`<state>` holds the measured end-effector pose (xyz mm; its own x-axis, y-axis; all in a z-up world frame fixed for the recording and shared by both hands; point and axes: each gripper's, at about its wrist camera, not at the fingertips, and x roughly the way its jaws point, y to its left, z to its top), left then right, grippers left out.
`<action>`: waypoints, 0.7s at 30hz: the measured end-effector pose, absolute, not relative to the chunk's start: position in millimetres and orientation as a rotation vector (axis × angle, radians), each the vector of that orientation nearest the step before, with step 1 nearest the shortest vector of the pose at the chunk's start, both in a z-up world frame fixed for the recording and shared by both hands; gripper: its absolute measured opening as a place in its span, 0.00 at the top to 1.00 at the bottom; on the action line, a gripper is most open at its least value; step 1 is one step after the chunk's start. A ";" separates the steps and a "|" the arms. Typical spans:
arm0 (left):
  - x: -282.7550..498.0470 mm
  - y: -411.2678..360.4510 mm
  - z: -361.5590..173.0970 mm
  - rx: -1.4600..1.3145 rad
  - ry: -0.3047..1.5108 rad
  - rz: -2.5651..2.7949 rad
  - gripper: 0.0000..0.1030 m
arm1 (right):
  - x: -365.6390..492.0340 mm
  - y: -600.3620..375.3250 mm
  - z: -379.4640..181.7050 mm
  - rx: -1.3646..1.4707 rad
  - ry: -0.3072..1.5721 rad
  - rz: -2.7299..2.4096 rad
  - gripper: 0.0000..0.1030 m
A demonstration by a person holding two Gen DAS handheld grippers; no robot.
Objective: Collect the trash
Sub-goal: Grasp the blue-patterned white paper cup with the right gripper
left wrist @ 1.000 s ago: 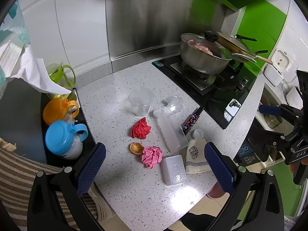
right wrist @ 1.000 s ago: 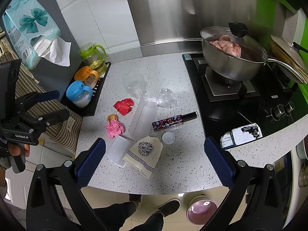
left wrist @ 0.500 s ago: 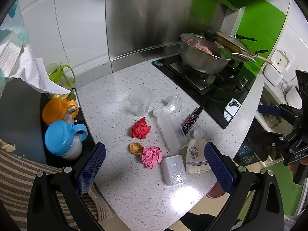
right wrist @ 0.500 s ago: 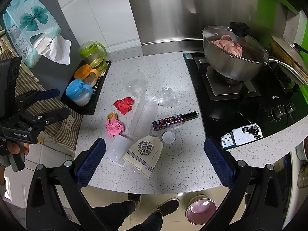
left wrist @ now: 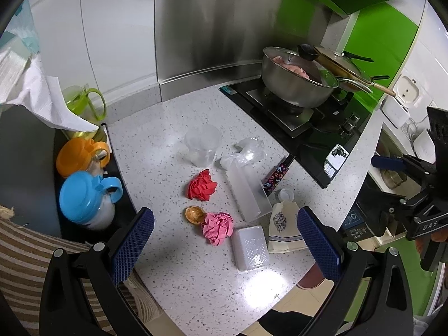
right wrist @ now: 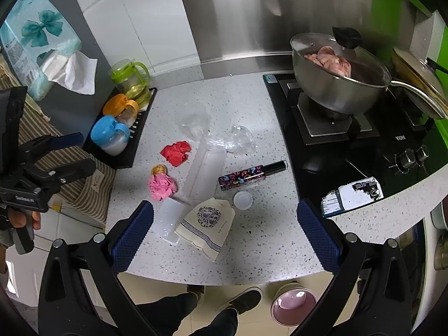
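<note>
both claws are spread wide and empty, hovering above the speckled counter. left gripper has the pink paper wad lying between its fingers, a small orange cap touching that wad, and a red paper wad just beyond. right gripper has a cream pouch between its fingers; beyond lie a white lid, a patterned tube and crumpled clear plastic.
</note>
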<state>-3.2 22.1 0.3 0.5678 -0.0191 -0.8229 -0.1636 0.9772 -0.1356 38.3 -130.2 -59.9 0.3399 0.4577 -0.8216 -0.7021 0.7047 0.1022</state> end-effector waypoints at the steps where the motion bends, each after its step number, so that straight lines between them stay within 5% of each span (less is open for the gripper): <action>1: -2.7 21.9 -0.6 -0.202 0.966 0.087 0.05 | 39.5 -129.1 -63.5 -0.294 0.967 0.764 0.03; 15: 3.2 22.5 -20.5 -0.154 1.001 0.097 0.05 | 61.1 -117.6 -155.0 -0.293 1.209 0.695 0.03; 21: 1.4 26.4 -28.8 -0.157 1.025 0.106 0.05 | 63.9 -109.8 -190.8 -0.274 1.314 0.710 0.33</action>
